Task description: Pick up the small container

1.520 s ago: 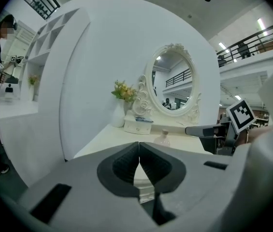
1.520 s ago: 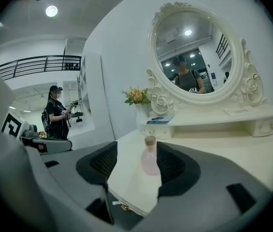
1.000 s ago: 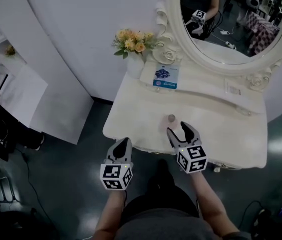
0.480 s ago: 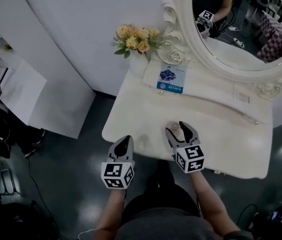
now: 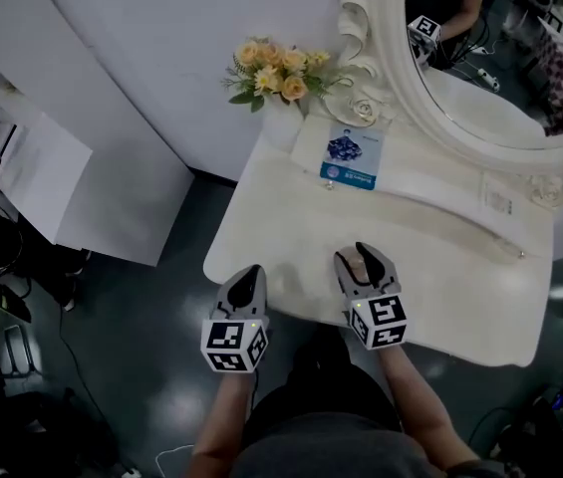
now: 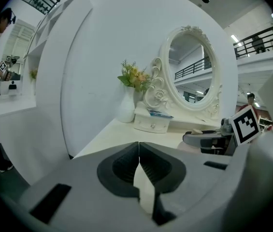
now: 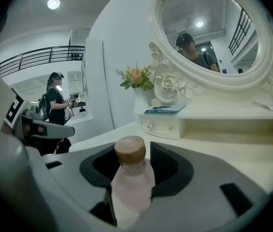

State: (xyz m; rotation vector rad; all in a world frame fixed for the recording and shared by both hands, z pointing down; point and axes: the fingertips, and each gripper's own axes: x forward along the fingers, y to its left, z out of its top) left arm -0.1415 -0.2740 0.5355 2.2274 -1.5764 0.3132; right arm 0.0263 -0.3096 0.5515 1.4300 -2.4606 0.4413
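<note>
The small container [image 7: 129, 180] is a pale pink bottle with a brown cap, standing on the cream dressing table [image 5: 281, 217] near its front edge. My right gripper [image 7: 130, 154] has it between its jaws, which are closing; both pads touch the bottle's sides. In the head view the bottle [image 5: 366, 265] shows only partly inside the right gripper [image 5: 359, 257]. My left gripper [image 5: 249, 275] hovers at the table's front left edge, shut and holding nothing; in its own view the left gripper [image 6: 138, 164] has its tips together.
A white vase of yellow flowers [image 5: 279, 88] stands at the back left. Beside it lies a blue card [image 5: 349, 155] on a raised shelf below the oval mirror [image 5: 500, 48]. A person [image 7: 56, 105] stands off to the left.
The right gripper has moved forward so the bottle, earlier standing ahead of its open jaws, is now between them, and the jaws have narrowed. The left gripper has barely moved.
</note>
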